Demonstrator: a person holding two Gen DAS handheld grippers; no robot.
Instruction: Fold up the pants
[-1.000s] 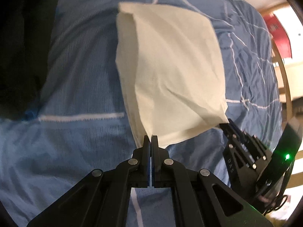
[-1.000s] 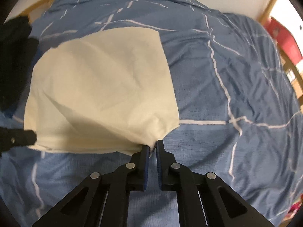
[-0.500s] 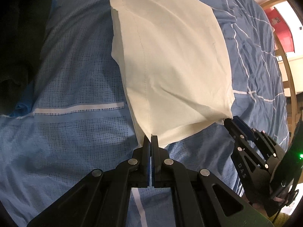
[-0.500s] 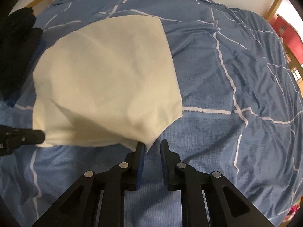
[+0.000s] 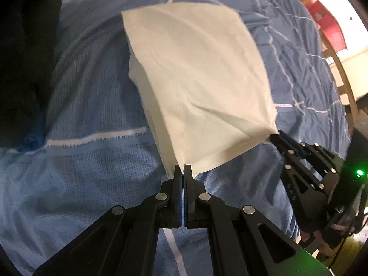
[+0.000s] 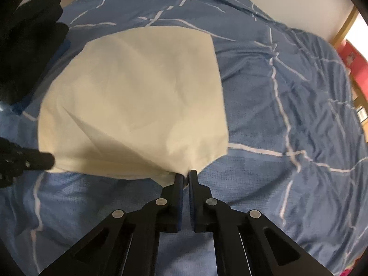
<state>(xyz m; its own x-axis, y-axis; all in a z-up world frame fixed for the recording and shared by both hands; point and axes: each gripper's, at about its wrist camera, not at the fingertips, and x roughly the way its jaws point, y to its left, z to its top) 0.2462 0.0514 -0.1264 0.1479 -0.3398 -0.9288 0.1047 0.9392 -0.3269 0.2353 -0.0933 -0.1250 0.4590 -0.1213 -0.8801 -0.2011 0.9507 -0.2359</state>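
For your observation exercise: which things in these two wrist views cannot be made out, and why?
- Dark heap, right wrist view: too black to identify.
- Pants underside, both views: hidden by their top layer.
- Red object, left wrist view: cut off by the lens edge.

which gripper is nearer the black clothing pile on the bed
Left. The left gripper pinches the cream pants' corner on the side toward the black clothing; the right gripper holds the far corner.

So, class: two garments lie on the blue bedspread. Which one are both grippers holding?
The cream pants, pinched at its near corners by the left gripper and the right gripper. The black garment lies untouched at the far left.
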